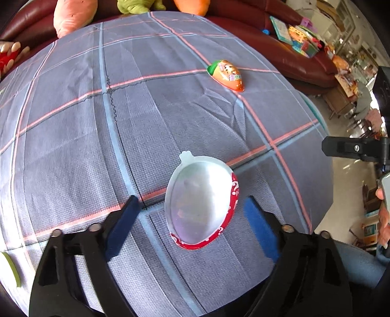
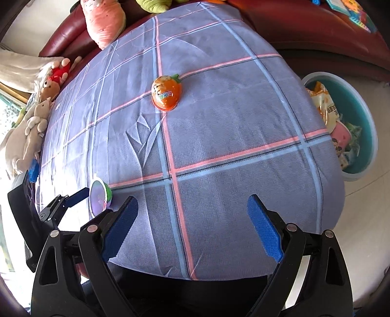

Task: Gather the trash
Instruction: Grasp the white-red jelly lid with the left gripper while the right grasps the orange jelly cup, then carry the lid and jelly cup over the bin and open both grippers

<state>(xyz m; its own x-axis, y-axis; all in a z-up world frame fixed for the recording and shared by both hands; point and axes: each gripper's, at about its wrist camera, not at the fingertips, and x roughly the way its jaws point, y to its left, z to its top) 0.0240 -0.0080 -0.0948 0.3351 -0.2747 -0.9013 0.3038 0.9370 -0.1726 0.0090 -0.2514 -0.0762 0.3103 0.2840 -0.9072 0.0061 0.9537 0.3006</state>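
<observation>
Where table meets floor, teal bin holds snack wrappers.

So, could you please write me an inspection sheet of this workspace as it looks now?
Surface: table under a grey checked cloth, creased near the middle.
Job's things: egg-shaped half shell, hollow side showing, red rim; orange carrot-shaped capsule farther back; teal bin beside the table, already holding wrappers.
Clutter: nothing else seen on the cloth's middle; a green-edged thing at its near left edge, unclear.
Grippers: left gripper jaws wide, shell between them, pads not pressing; right gripper jaws open over bare cloth.
Cables: nothing seen.
Surroundings: red sofa with plush toys, books and toys on it.
</observation>
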